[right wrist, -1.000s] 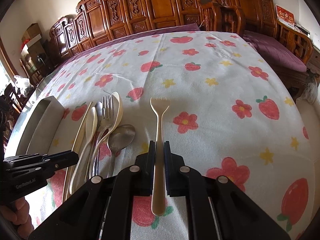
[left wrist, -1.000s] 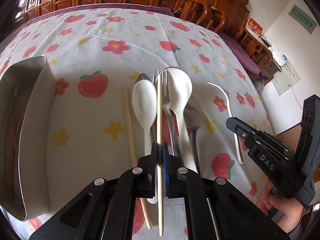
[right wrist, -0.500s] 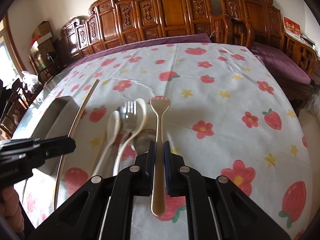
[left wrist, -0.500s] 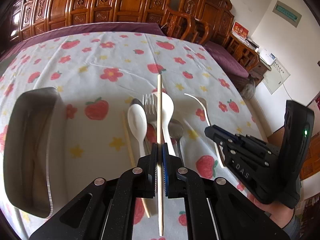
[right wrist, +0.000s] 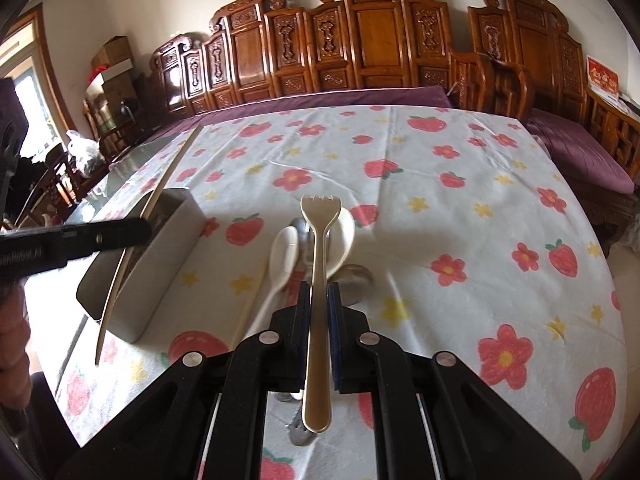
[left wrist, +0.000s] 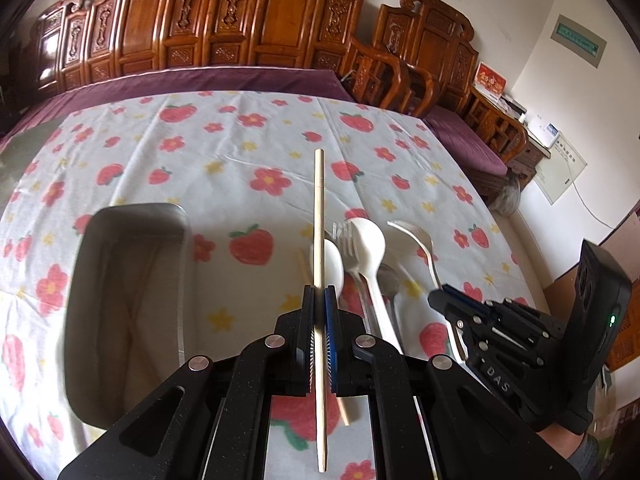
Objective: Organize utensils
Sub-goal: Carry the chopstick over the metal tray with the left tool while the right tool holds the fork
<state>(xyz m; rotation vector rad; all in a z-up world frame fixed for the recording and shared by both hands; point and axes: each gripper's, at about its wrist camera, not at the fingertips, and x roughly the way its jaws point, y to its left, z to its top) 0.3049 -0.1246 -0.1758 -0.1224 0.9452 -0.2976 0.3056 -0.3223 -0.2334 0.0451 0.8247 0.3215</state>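
Left gripper (left wrist: 319, 308): jaws clamped on a single wooden chopstick (left wrist: 319, 216), gripped near its middle, shaft running straight out ahead and clear of the tablecloth (left wrist: 240, 152). Right gripper (right wrist: 319, 300): jaws clamped on the handle of a cream plastic fork (right wrist: 318, 240), tines forward, also held off the cloth.

Just beyond both grippers lies the utensil pile: in the left wrist view a small white spoon (left wrist: 331, 264), a metal fork (left wrist: 347, 248), a larger white spoon (left wrist: 368, 248) and a metal spoon (left wrist: 389, 280), crowded and partly overlapping. A second chopstick (left wrist: 301, 260) lies on the cloth beside them.

To the left of the pile sits the metal tray (left wrist: 86, 264), a deep rectangular tin. Its inside is shadowed; faint straight lines on its floor could be contents or reflections, I cannot tell which.

Step in hand, as I judge it: both pieces picked up, transfer to the tray pending. Next move calls for swinging each piece over the tray's rim and lowering before letting go, the long chopstick aligned with the tray's length so it does not bridge the rim.

Count: chopsticks two (one held, one on cloth); forks two (plastic held, metal on cloth); spoons three, possibly more hidden in the pile; tray one.
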